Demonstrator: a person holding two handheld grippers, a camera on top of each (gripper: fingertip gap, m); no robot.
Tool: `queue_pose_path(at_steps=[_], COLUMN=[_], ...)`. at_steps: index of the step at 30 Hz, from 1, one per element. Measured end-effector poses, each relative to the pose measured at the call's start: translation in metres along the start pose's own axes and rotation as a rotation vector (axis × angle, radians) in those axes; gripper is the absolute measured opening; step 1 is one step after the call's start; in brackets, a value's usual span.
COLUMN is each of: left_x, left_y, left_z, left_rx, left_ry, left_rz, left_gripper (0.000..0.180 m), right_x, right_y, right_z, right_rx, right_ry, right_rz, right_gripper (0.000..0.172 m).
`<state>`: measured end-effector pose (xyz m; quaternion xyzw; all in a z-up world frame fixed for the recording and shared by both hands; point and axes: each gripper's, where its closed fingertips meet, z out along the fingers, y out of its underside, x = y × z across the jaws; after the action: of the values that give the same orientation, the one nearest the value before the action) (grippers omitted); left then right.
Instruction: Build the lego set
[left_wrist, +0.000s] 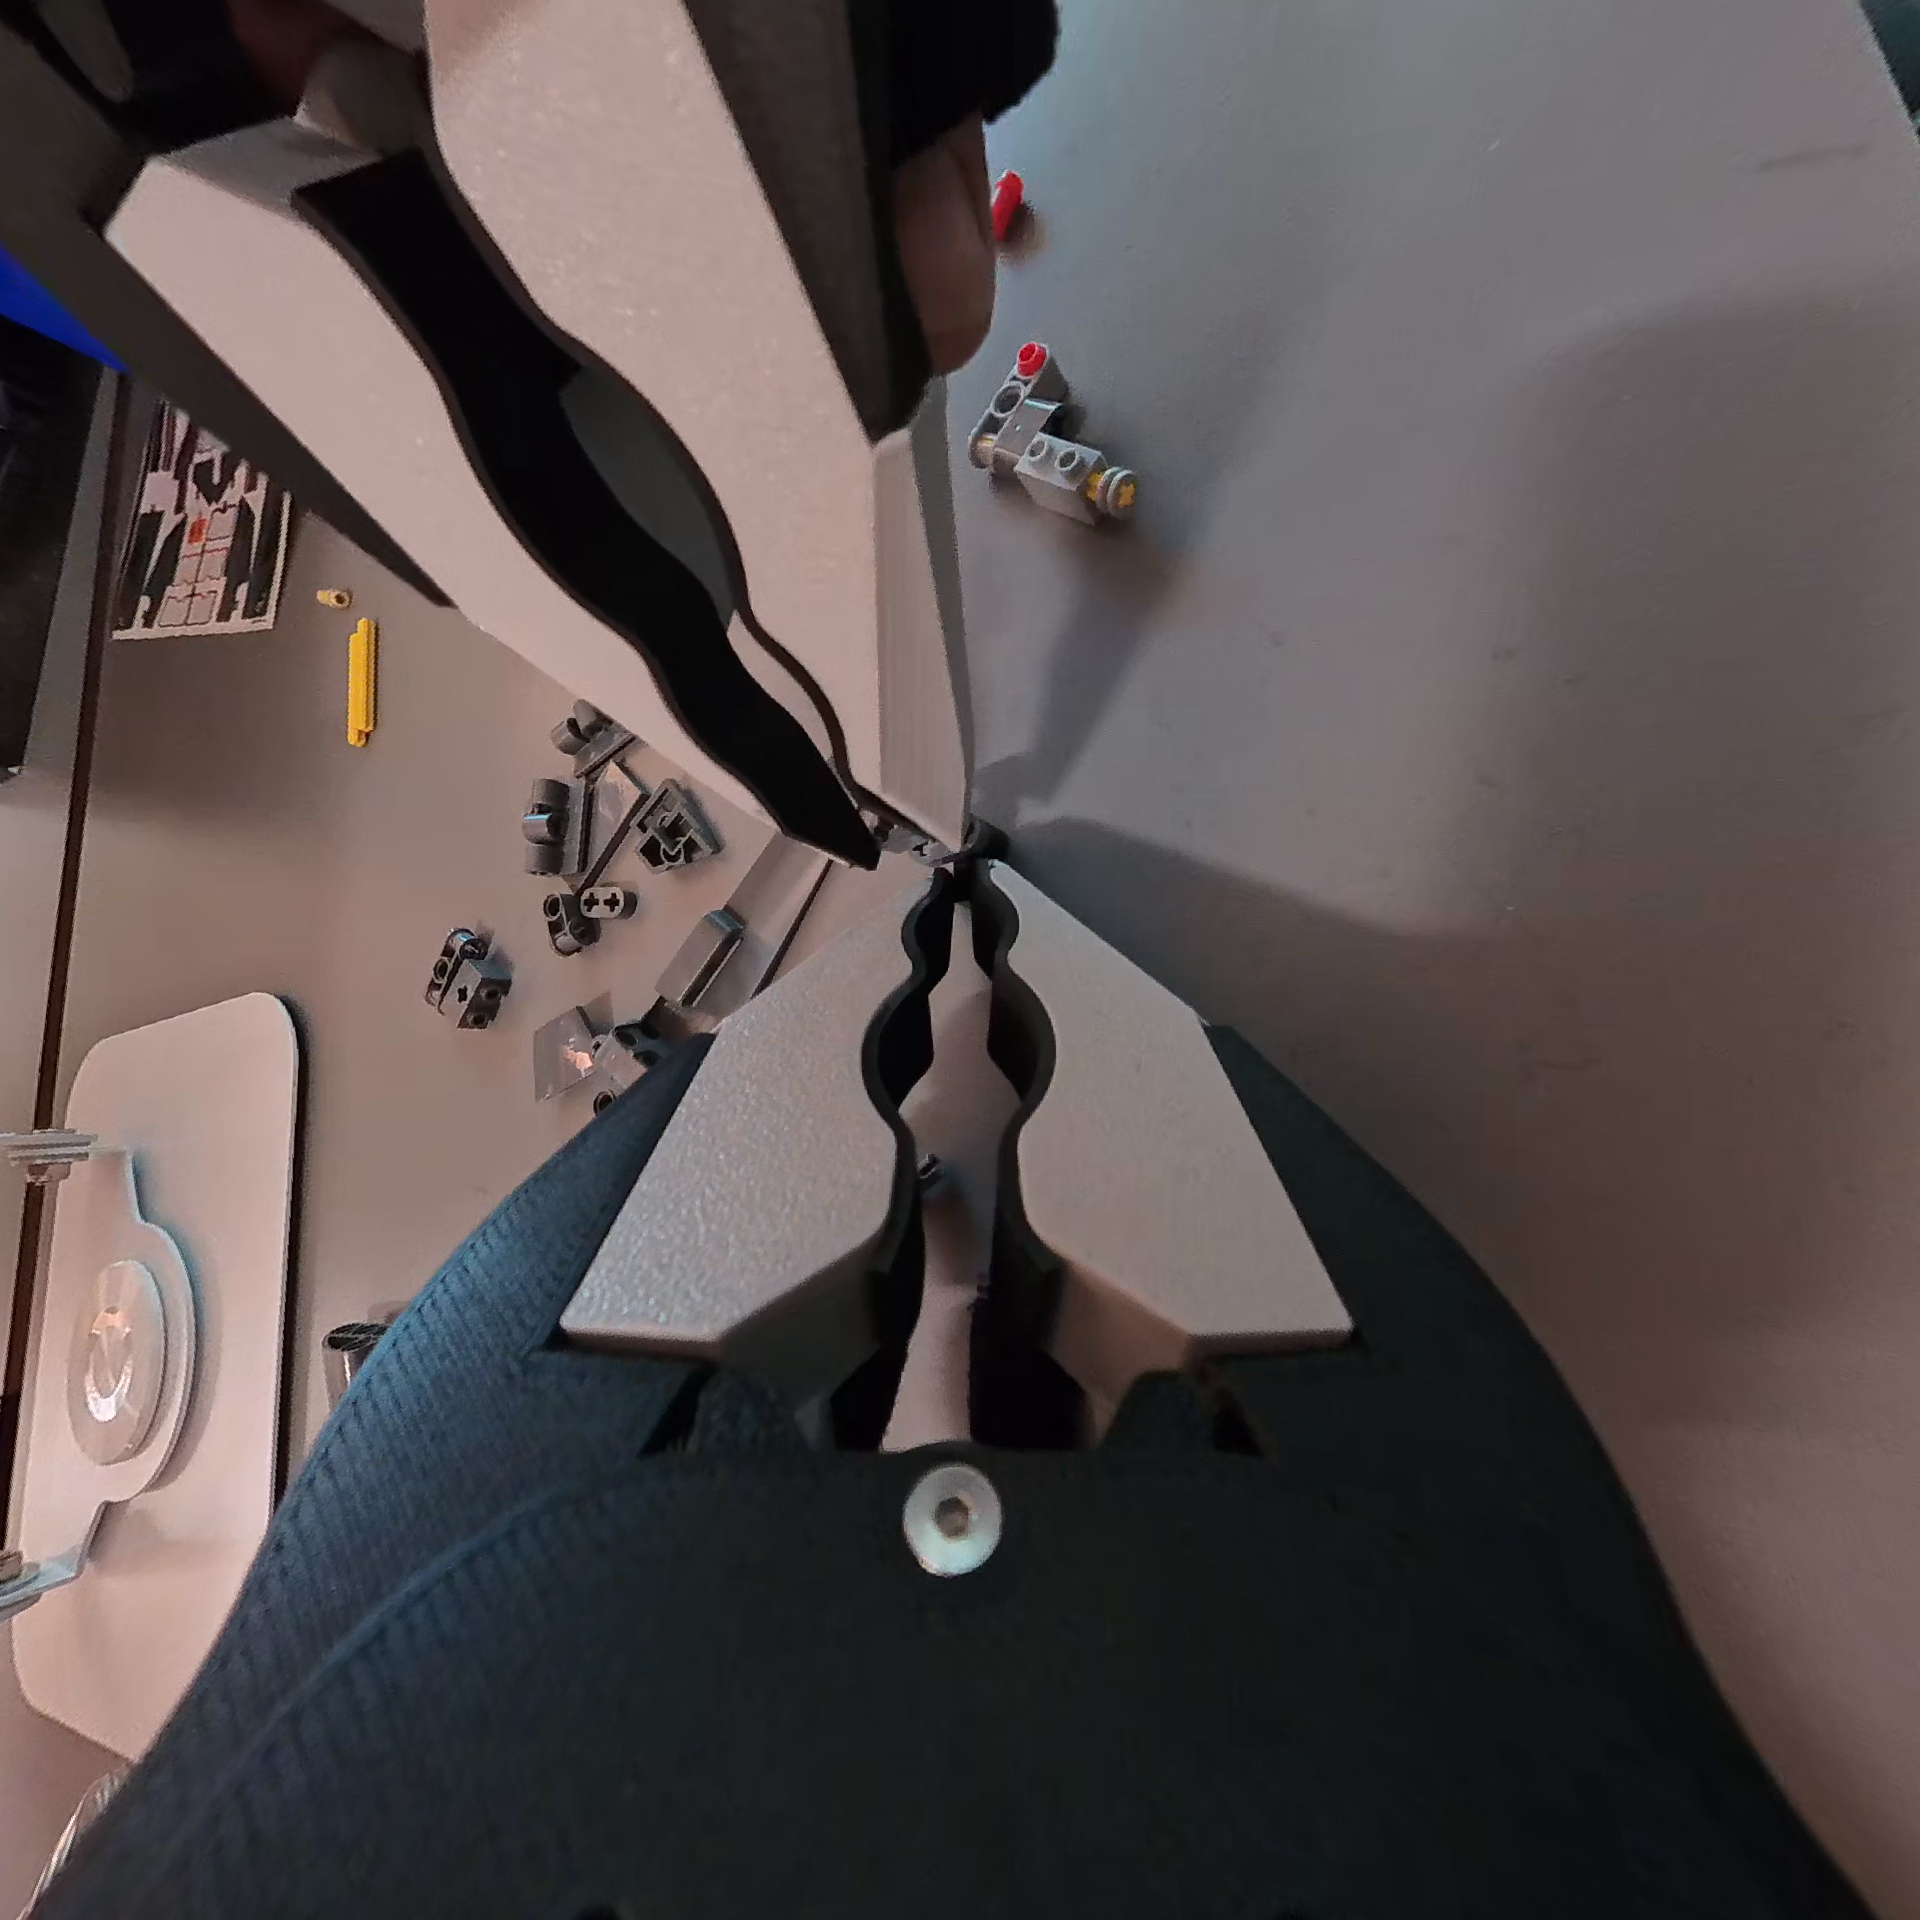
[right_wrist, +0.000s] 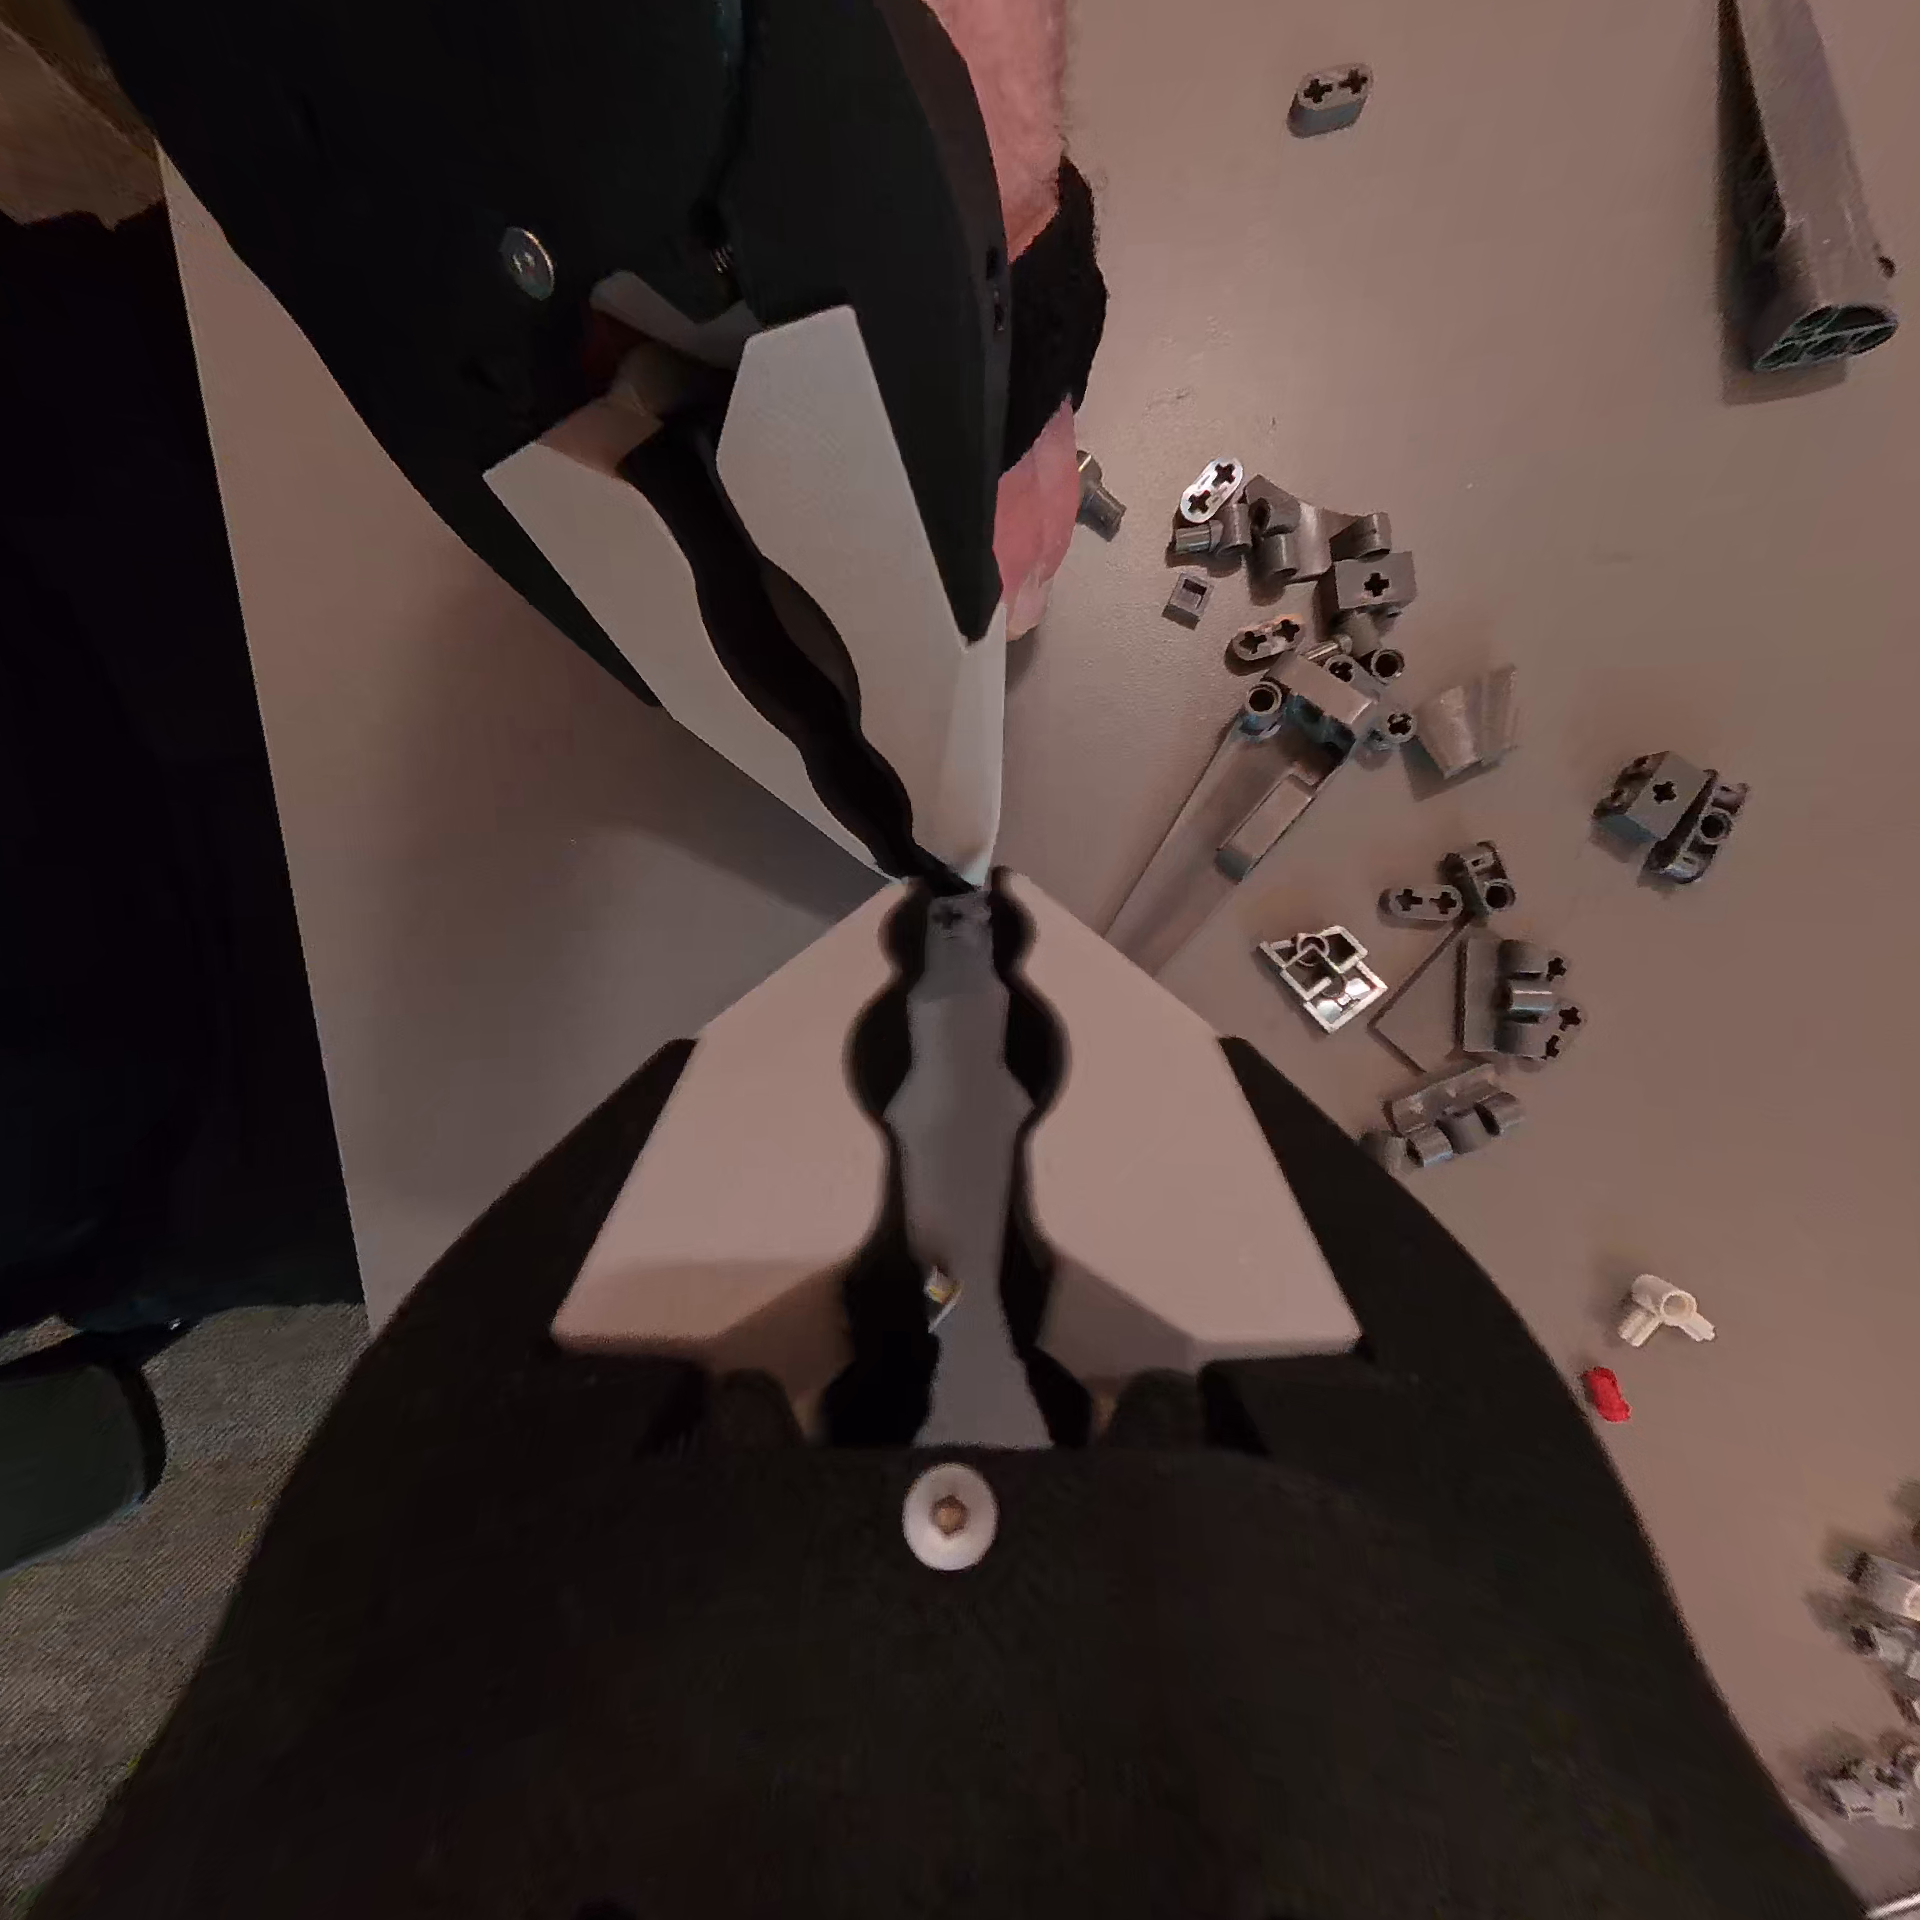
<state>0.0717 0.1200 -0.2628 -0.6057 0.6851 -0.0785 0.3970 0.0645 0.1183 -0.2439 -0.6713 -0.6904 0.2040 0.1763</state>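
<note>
1. Small grey brick piece with a cross-shaped hole, at frame centre, clamped between the right gripper fingertips.
2. Left gripper pinches a small dark piece touching it.

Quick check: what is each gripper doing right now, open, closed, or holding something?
Left gripper: jaws closed on a small dark piece.
Right gripper: jaws closed on a small grey cross-hole piece.

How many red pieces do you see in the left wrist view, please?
2: one loose red piece lying by the person's hand near the top, and one red stud on the small grey assembly below it. Others may be hidden.
</note>
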Motion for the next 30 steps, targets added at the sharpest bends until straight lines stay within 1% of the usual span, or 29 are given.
queue_pose_path(at_steps=[1, 6, 12, 15, 17, 22, 25, 26, 30], left_x=[-0.001, 0.0, 0.0, 0.0, 0.0, 0.0, 0.0, 0.0, 0.0], left_y=[0.0, 0.0, -0.001, -0.001, -0.001, -0.001, -0.001, -0.001, -0.001], left_z=[0.0, 0.0, 0.0, 0.001, 0.001, 0.001, 0.001, 0.001, 0.001], left_rx=[0.0, 0.002, 0.004, 0.006, 0.008, 0.009, 0.01, 0.009, 0.009], left_ry=[-0.004, -0.003, -0.004, -0.002, -0.001, -0.002, -0.001, 0.0, 0.0], left_rz=[-0.001, 0.0, 0.006, 0.007, 0.008, 0.01, 0.01, 0.01, 0.011], left_gripper=[0.001, 0.001, 0.001, 0.001, 0.001, 0.001, 0.001, 0.001, 0.001], right_x=[-0.002, -0.002, -0.002, 0.001, 0.004, 0.004, 0.003, 0.002, 0.002], right_y=[-0.001, -0.001, -0.007, -0.001, 0.005, 0.004, 0.008, 0.008, 0.008], right_z=[0.001, 0.003, -0.015, -0.015, -0.01, 0.0, 0.004, 0.004, 0.004], right_rx=[0.011, 0.04, 0.122, 0.098, 0.062, 0.047, 0.011, 0.012, 0.008], right_ry=[0.007, 0.063, 0.045, 0.014, -0.004, -0.067, -0.066, -0.063, -0.04], right_rz=[-0.005, -0.012, 0.024, 0.049, 0.055, 0.059, 0.047, 0.044, 0.023], right_gripper=[0.0, 0.0, 0.02, 0.03, 0.032, 0.026, 0.02, 0.014, 0.013])
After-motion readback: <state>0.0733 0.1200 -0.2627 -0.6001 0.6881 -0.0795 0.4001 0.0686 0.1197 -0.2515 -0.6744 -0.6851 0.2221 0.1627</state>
